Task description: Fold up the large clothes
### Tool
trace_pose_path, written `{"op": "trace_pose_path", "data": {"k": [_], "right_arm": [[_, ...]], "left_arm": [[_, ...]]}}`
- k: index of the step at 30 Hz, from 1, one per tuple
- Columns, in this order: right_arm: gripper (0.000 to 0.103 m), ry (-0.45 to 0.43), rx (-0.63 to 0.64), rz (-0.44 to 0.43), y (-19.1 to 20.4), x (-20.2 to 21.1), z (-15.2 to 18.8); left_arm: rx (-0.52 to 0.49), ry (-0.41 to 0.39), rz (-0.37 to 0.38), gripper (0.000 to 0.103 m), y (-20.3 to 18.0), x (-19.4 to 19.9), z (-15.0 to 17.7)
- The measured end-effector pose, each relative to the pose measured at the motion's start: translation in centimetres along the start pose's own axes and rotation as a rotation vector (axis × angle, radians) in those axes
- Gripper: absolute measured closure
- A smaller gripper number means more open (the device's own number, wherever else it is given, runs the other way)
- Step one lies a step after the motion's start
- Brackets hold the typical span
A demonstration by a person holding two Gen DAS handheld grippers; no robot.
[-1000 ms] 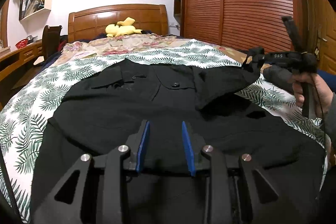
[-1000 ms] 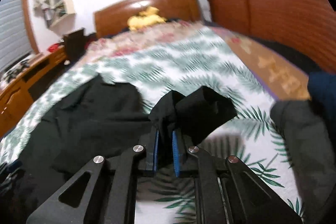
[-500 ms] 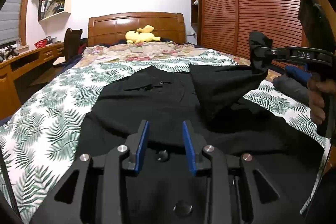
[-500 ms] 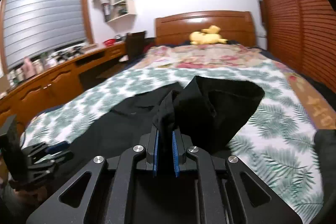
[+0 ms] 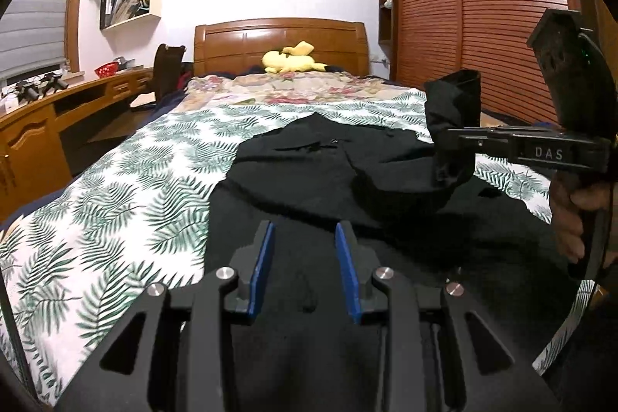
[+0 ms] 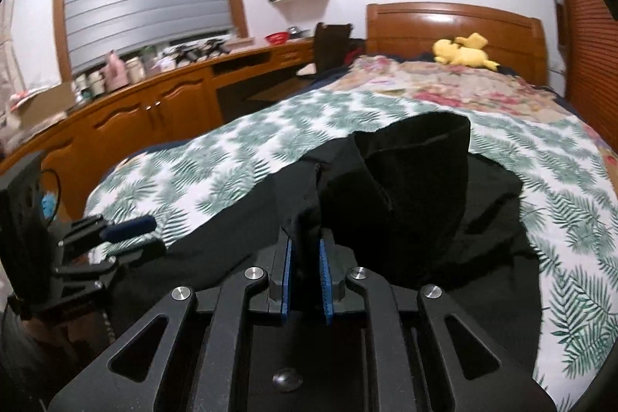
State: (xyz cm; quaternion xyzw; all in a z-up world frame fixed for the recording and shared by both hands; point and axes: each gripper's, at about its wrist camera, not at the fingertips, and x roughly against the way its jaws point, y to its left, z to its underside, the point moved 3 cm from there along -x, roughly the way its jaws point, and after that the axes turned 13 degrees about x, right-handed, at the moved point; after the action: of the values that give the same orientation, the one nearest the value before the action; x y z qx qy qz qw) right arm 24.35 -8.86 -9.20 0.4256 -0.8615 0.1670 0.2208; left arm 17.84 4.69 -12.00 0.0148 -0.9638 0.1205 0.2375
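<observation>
Across the bed (image 5: 116, 188), the right gripper (image 6: 305, 257), pinching a sleeve (image 6: 409, 172), had swung it inward over the black shirt (image 5: 328, 165); the left gripper (image 5: 305, 257) hovered spread, empty.

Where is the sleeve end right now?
The sleeve end is pinched in the right gripper and held above the black garment, at the right of the left wrist view.

Each wrist camera looks forward along its own fingers, low and near above the bed (image 5: 127, 180), both sharing the headboard (image 6: 455, 22).
</observation>
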Motion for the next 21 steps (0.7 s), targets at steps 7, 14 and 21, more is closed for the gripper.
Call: {"op": "trace_pose_path", "data": {"k": [7, 14, 21], "right_arm": [[0.065, 0.054, -0.002, -0.099, 1.7, 0.1, 1.0], [0.054, 0.072, 0.015, -0.086, 2.5, 2.9, 2.3], [0.053, 0.071, -0.007, 0.045, -0.7, 6.4, 4.0]], "left_arm": [[0.006, 0.023, -0.041, 0.072, 1.1, 1.3, 1.1], [0.003, 0.028, -0.036, 0.072, 0.8, 2.1, 1.2], [-0.057, 0.037, 0.013, 0.072, -2.8, 2.2, 0.7]]}}
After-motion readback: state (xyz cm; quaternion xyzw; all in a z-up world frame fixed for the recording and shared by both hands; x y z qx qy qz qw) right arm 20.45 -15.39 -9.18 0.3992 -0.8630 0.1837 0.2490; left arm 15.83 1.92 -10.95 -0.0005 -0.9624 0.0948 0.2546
